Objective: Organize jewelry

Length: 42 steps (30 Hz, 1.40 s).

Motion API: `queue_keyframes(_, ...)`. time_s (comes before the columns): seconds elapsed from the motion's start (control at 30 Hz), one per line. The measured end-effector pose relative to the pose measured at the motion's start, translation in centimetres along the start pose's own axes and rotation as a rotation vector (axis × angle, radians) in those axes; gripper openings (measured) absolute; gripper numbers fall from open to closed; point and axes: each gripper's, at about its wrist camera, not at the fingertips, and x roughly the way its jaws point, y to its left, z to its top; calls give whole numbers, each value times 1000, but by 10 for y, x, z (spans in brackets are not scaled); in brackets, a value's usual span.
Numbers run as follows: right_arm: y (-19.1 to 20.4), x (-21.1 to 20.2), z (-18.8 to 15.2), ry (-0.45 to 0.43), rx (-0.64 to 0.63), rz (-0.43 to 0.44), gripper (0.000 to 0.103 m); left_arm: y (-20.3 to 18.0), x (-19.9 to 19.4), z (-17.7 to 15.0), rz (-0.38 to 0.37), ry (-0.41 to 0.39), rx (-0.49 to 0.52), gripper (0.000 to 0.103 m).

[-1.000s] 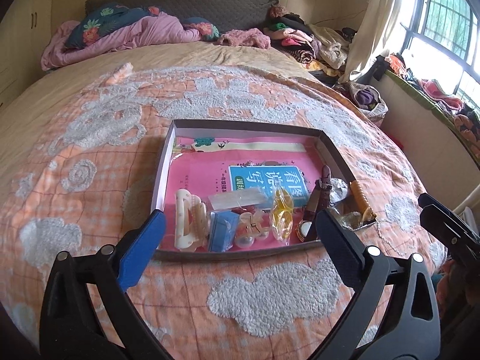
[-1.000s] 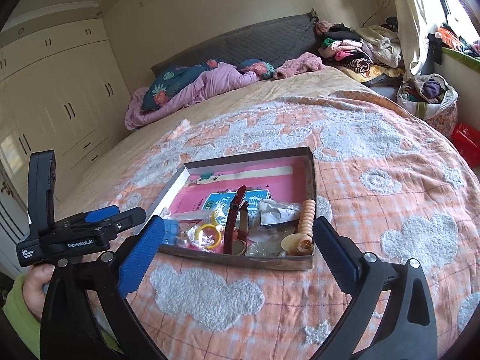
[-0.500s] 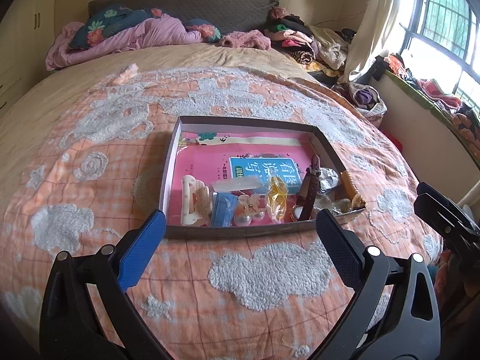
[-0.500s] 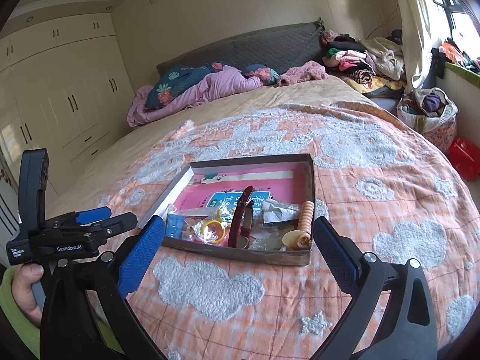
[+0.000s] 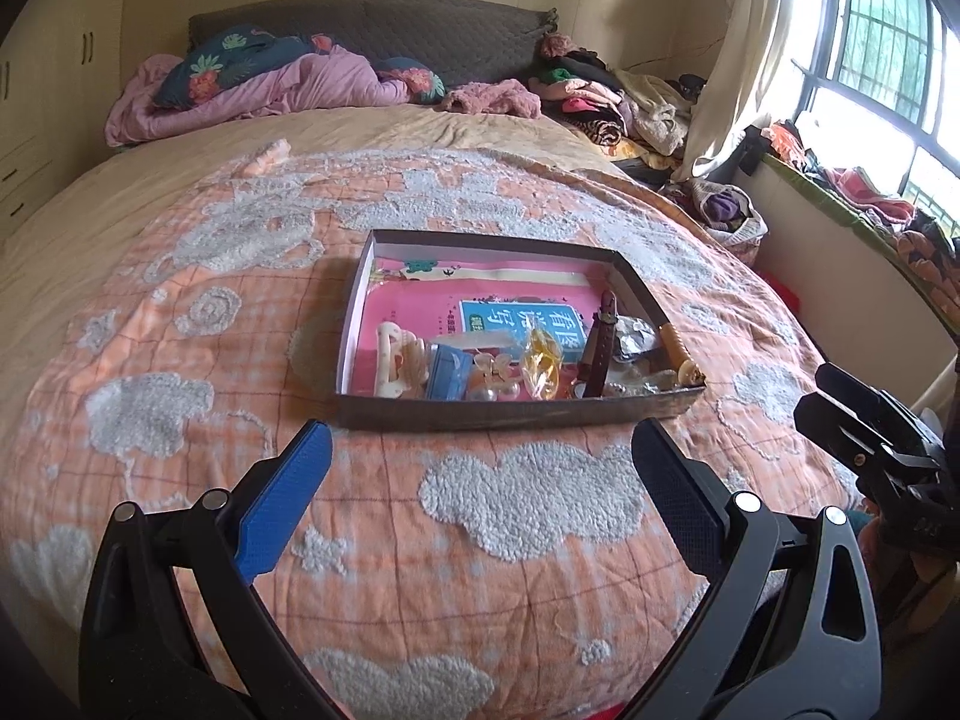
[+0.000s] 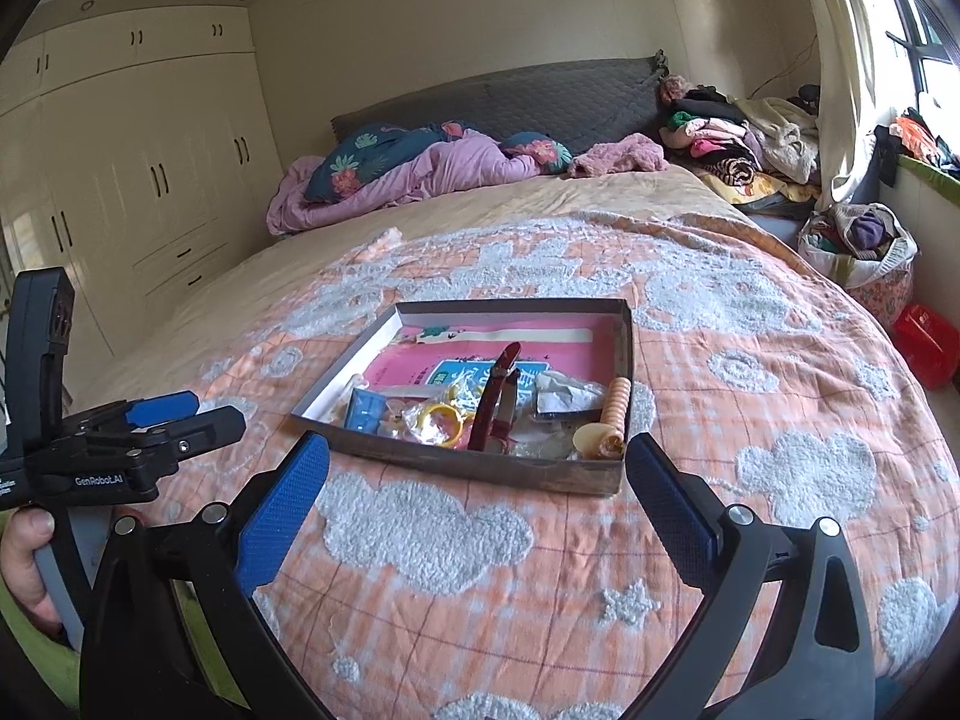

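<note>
A shallow cardboard box (image 5: 510,413) (image 6: 480,465) lies on the bed's orange blanket. Along its near side lie a brown watch (image 5: 600,345) (image 6: 493,396), a cream hair clip (image 5: 393,360), a blue packet (image 5: 449,369) (image 6: 365,411), a yellow ring in a bag (image 5: 543,363) (image 6: 441,423), a spiral hair tie (image 5: 675,345) (image 6: 618,414) and pearl pieces, on a pink book. My left gripper (image 5: 480,504) is open and empty, short of the box. My right gripper (image 6: 474,504) is open and empty, also short of it.
The orange blanket (image 5: 180,360) covers the round bed. Pillows and a purple quilt (image 5: 270,90) lie at the headboard, clothes piles (image 5: 612,102) at the far right. A wardrobe (image 6: 120,180) stands left, a red bin (image 6: 927,345) on the floor right.
Both grippers have pulled back from the box, which now looks smaller and farther. Both stay open and empty.
</note>
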Motion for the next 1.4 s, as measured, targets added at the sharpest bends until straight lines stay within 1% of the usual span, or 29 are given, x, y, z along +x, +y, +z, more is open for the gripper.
queue_keyframes(0.17, -1, -5, -13, 9, 8, -11, 99, -2, -2, -16, 6, 1, 11, 94)
queue_keyframes(0.47, -4, -8, -39, 0, -6, -89, 99, 5, 10, -45, 18, 33, 0, 94)
queue_keyframes(0.57, -6, -4, -46, 16, 9, -83, 99, 8, 13, -51, 30, 33, -3, 94)
queue_keyframes(0.67, -5, 2, -50, 45, 9, -72, 99, 9, 13, -53, 25, 38, -11, 94)
queue_keyframes(0.77, -2, 5, -51, 56, 0, -64, 99, 8, 13, -53, 28, 37, -8, 94)
queue_keyframes(1.4, 1, 5, -53, 64, -6, -59, 99, 9, 9, -53, 45, 36, -15, 94)
